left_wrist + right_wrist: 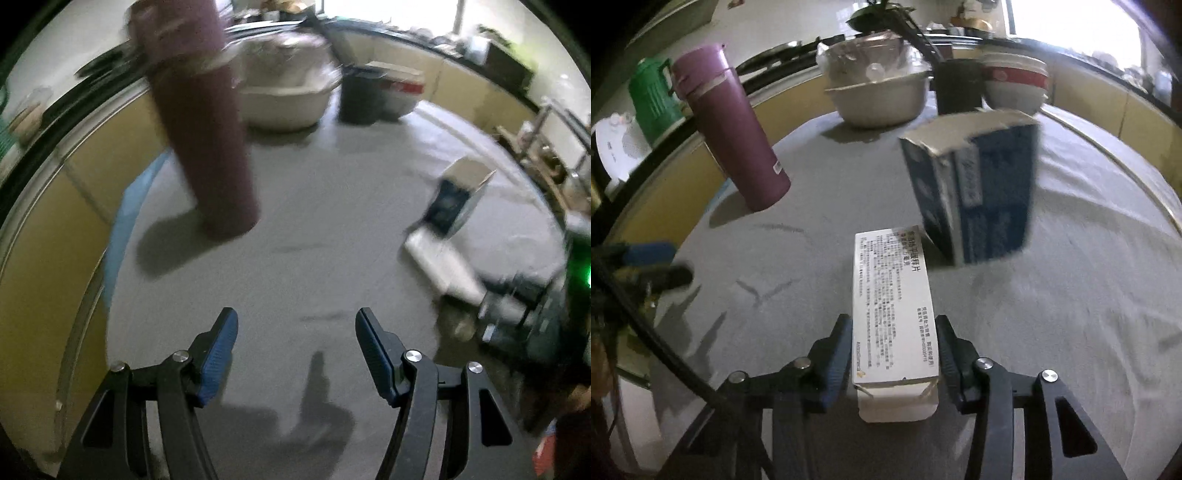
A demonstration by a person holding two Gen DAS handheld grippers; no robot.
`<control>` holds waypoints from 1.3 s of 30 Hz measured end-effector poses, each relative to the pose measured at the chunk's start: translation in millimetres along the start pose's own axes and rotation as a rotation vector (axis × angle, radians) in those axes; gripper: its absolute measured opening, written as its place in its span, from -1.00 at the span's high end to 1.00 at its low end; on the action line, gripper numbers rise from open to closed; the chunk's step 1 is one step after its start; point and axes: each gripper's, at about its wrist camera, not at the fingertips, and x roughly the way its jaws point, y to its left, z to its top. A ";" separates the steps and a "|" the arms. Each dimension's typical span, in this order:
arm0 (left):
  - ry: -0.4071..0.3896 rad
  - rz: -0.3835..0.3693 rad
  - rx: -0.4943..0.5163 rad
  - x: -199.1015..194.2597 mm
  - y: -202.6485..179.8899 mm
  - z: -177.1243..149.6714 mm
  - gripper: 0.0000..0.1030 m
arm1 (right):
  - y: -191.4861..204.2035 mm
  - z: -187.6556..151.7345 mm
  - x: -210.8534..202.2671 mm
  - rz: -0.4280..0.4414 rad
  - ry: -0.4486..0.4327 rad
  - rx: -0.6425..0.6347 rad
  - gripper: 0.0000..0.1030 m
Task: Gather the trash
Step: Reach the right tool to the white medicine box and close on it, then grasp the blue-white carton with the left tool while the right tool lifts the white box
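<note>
A long white carton (892, 306) with printed text lies flat on the grey tablecloth (1071, 295). My right gripper (894, 322) is shut on it, its blue pads against the carton's two long sides near the near end. Just behind the carton stands a blue box (975, 192) with a torn-open top, tilted and blurred. In the left wrist view the white carton (443, 266) and the blue box (454, 199) sit far to the right. My left gripper (297, 321) hangs open over bare cloth with nothing between its fingers.
A purple flask (731, 133) stands at the left. At the table's far side sit a metal basin (875, 96) with a plastic cover, a dark cup (960, 86) and stacked red-and-white bowls (1015, 83). A green jug (652, 99) stands beyond the table edge.
</note>
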 end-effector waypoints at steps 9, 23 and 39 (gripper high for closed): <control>-0.112 -0.179 0.090 15.2 -68.5 59.3 -0.43 | -24.1 -72.3 -63.0 0.035 0.014 0.122 0.07; -0.145 -0.174 0.307 66.0 -131.7 94.7 -0.43 | -60.2 -111.9 -106.2 0.092 -0.079 0.325 0.08; -0.138 -0.217 0.303 44.2 -138.9 63.3 0.19 | -50.2 -117.2 -110.1 0.023 -0.155 0.394 0.08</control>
